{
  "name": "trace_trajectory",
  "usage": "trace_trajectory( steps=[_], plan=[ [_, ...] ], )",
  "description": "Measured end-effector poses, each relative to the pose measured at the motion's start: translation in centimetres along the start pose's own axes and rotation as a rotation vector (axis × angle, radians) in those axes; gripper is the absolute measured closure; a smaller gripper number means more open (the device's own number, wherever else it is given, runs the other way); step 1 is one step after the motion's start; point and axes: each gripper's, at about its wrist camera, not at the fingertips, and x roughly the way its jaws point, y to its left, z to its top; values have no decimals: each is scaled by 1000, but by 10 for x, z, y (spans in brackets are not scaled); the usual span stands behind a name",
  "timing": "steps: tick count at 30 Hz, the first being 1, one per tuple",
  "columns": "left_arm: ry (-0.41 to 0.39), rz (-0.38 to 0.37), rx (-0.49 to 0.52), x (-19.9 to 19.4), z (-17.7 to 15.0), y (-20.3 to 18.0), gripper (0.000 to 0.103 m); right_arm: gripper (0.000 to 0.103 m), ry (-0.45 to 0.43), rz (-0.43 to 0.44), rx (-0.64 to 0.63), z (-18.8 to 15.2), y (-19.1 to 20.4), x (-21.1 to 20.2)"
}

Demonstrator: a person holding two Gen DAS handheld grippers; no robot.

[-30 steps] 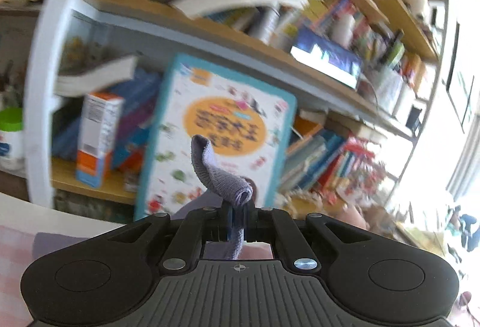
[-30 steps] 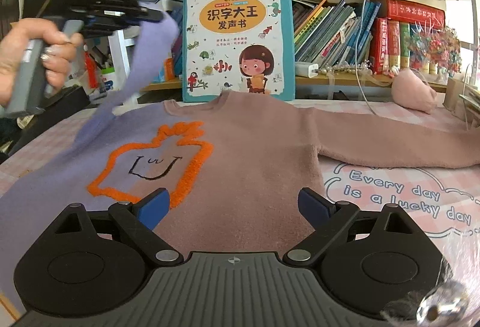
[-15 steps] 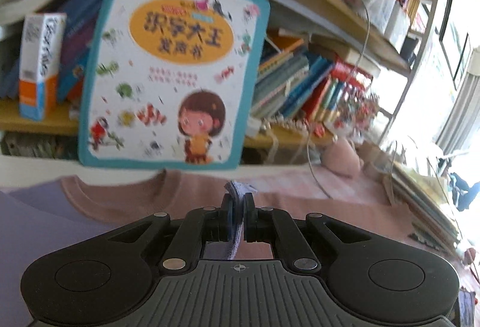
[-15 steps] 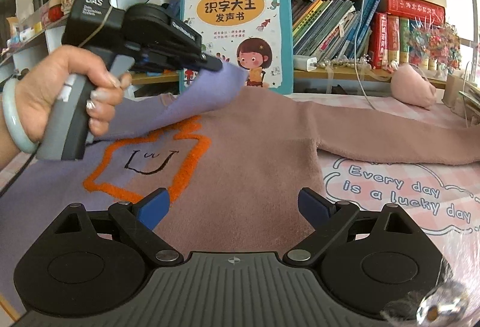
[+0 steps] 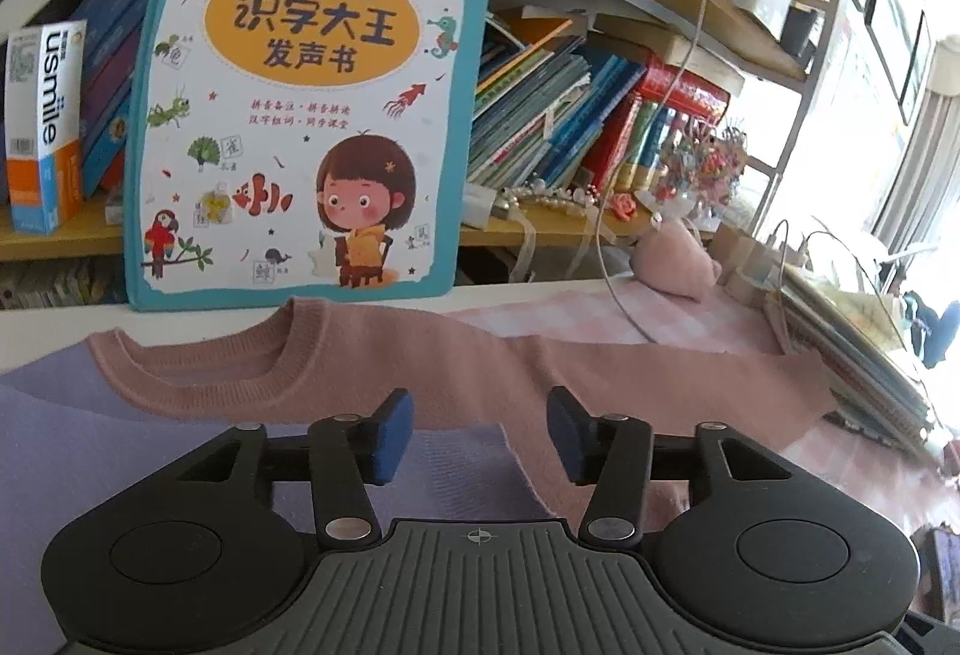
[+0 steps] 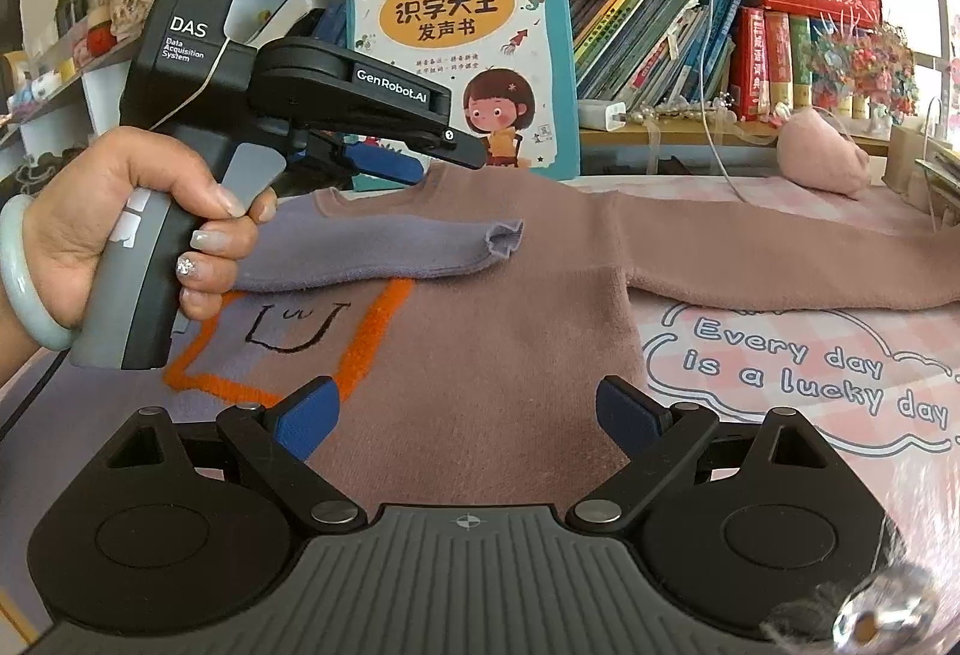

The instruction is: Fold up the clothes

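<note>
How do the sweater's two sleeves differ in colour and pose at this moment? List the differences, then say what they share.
1. Colour: the purple sleeve is lilac; the pink sleeve is dusty pink like the sweater's body.
2. Pose: the purple sleeve lies folded across the chest, over the top of the orange design; the pink sleeve stretches straight out over the checked tablecloth.

Shared: both lie flat on the sweater, and neither is gripped.

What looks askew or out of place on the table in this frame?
Only one sleeve is folded: the lilac knitted sleeve lies across the chest of the dusty-pink knitted sweater, while the pink sleeve stretches out flat. Both sets of tongs are open.
</note>
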Motion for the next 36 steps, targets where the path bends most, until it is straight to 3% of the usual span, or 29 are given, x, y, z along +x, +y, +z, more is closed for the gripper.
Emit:
trace_trajectory(
  steps=[11,21,30,36],
  plan=[
    [-14,51,146,-9,-9,-19,23,11,7,-3,0,-1,-1,2],
    [-13,85,279,-35,-24,-29,14,11,8,-11,2,-2,-1,2],
    [-26,156,424,-62,-51,-38,12,11,17,-24,-2,-2,0,4],
    [-50,179,355,-87,-60,-25,12,11,30,-34,10,-2,-3,5]
  ],
)
